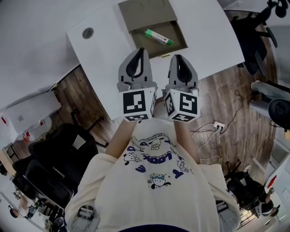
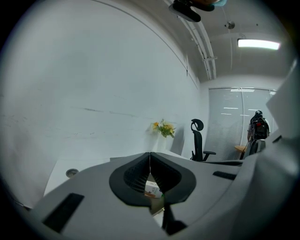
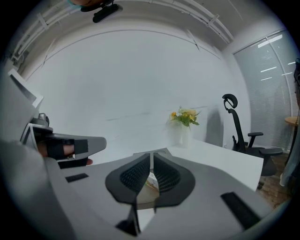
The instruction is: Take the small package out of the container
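Observation:
An open grey-brown container (image 1: 179, 34) lies on the white table (image 1: 108, 27), its lid (image 1: 145, 11) folded back behind it. Inside lies the small green-and-white package (image 1: 158, 37), slanted. My left gripper (image 1: 141, 49) and right gripper (image 1: 176, 56) hover side by side over the table's near edge, just short of the container, both shut and empty. In the left gripper view the jaws of the left gripper (image 2: 150, 154) meet, with the package (image 2: 152, 189) showing below them. The right gripper (image 3: 151, 155) is the same, with the package (image 3: 151, 180) beyond it.
A round cable hole (image 1: 88, 32) sits in the table's left corner. Black office chairs (image 1: 59, 149) stand at the left on the wood floor, and a power strip with cables (image 1: 217, 124) lies at the right. A vase of flowers (image 3: 185, 117) stands at the table's far end.

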